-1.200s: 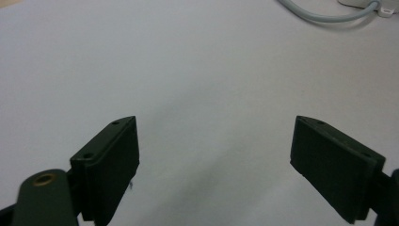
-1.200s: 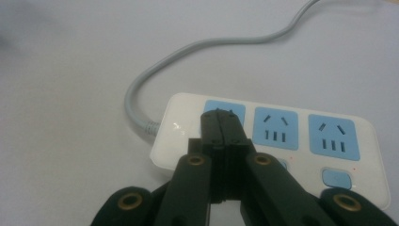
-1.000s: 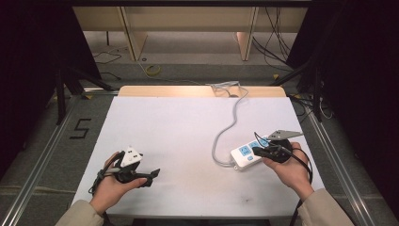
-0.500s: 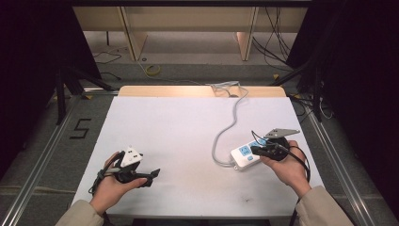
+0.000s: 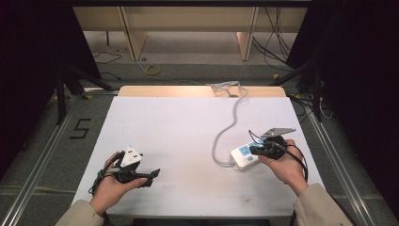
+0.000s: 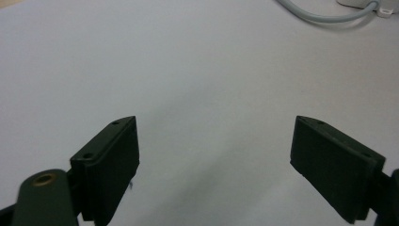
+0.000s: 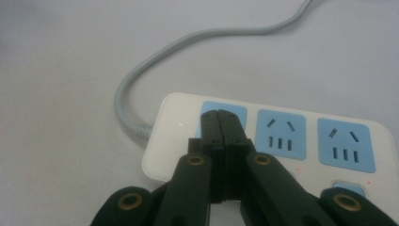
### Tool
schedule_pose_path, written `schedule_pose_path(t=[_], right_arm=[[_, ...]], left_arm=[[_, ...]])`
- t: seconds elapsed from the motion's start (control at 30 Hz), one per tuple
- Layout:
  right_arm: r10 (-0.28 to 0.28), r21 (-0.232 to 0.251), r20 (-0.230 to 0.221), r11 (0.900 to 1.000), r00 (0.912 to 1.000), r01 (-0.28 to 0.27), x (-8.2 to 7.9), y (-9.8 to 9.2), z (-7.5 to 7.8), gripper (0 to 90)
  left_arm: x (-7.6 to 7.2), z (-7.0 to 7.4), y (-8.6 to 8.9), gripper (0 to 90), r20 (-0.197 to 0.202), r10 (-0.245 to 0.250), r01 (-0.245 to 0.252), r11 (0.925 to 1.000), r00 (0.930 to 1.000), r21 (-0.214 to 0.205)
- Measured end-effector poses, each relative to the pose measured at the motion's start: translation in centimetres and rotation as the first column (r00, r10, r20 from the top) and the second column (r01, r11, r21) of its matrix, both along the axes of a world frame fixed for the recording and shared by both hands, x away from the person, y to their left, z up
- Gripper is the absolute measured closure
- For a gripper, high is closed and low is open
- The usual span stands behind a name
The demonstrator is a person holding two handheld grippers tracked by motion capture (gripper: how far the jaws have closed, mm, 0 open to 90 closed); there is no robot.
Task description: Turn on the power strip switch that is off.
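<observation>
Nothing moves: your right tongs [image 7: 221, 123] press, clenched, on the strip [image 7: 282, 141]'s blue button; left tongs [image 6: 214, 162] wait released.

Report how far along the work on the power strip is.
Done: the right gripper is shut, its tips over the power strip's blue end pad beside the sockets. In hand: apparently pressing there, though contact is unclear. Left: left gripper waits open over the bare white table.
</observation>
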State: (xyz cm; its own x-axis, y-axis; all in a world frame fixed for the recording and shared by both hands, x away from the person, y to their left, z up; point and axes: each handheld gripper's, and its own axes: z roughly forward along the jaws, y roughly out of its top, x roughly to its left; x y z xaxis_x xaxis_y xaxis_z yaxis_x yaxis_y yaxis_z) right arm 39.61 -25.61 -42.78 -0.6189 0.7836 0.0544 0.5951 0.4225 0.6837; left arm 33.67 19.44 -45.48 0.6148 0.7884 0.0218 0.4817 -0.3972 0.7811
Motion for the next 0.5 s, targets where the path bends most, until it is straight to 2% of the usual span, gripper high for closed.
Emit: schedule_pose_path(t=[0.5], right_arm=[[0.005,-0.022,-0.043,0.9997,0.9991,-0.006,0.45,0.29,-0.46,90.0]], left_arm=[[-0.01,-0.02,-0.04,15.6,0.000,0.001,-0.001,1.0000,1.0000,-0.001]])
